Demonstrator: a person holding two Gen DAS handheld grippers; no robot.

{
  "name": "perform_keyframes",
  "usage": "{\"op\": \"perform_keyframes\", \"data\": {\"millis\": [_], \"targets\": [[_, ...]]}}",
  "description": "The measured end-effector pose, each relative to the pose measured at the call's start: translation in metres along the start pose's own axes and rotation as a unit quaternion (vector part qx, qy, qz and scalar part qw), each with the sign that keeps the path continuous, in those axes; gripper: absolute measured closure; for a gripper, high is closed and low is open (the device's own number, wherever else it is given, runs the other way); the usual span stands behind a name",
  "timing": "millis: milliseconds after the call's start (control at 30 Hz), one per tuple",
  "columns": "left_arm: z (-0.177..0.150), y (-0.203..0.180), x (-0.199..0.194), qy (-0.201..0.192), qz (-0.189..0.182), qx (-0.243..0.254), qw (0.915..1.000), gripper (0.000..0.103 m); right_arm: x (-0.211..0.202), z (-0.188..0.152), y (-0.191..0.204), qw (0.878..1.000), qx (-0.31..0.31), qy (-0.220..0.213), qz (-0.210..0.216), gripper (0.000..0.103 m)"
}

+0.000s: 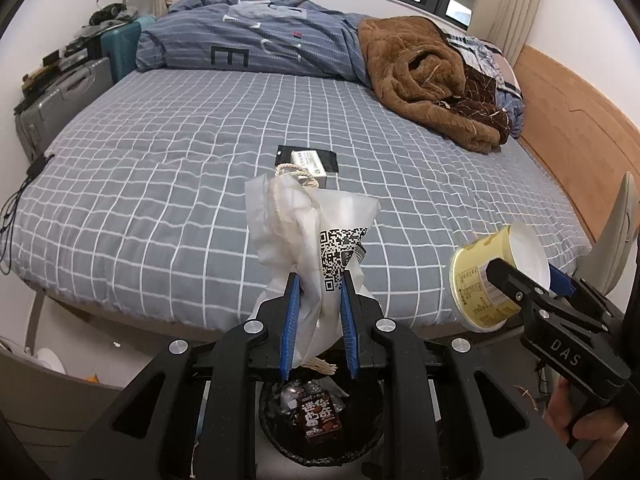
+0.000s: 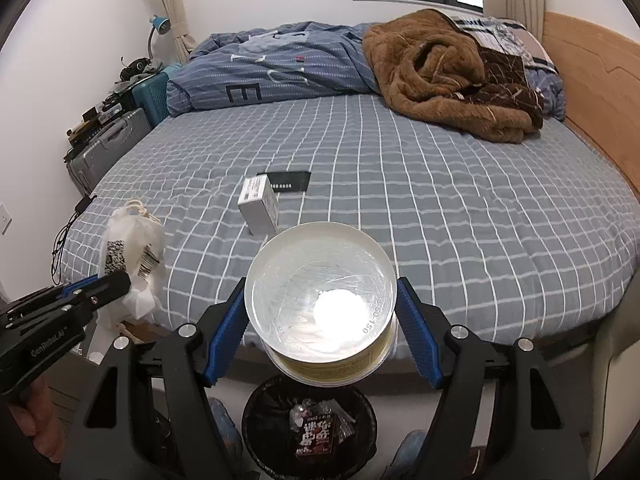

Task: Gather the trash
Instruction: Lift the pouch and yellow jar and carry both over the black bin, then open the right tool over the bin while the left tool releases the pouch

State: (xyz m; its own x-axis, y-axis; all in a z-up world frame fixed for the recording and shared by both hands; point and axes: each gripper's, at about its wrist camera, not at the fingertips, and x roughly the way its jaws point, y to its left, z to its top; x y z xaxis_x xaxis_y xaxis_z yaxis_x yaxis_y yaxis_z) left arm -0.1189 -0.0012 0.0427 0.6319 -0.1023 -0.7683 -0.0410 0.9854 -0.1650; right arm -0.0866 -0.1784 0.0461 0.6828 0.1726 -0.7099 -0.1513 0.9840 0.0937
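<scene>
While the left gripper [image 1: 318,304] pinches a crumpled white bag [image 1: 308,232] with a square code on it, the right gripper [image 2: 320,312] hugs a round yellow cup [image 2: 320,300] between its blue pads. Both are held up over the near edge of the bed [image 2: 440,208], right above a black bin [image 2: 310,428] that has a dark snack box [image 2: 316,438] inside. A small white box [image 2: 259,205] and a flat black packet [image 2: 290,181] lie on the bed
</scene>
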Motion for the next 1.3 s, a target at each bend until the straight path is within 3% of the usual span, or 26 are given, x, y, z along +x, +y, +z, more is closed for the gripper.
{"op": "perform_keyframes", "data": {"millis": [700,1300], "targets": [[-0.062,-0.009,0.005,0.032,0.005,0.018,0.9993,0.084,-0.007,-0.059,-0.005,0.999,0.002,0.031,-0.014,0.035],[-0.114,-0.004,0.048,0.082,0.001,0.021,0.9964,0.084,0.041,-0.121,-0.002,0.996,0.004,0.094,-0.009,0.035]]}}
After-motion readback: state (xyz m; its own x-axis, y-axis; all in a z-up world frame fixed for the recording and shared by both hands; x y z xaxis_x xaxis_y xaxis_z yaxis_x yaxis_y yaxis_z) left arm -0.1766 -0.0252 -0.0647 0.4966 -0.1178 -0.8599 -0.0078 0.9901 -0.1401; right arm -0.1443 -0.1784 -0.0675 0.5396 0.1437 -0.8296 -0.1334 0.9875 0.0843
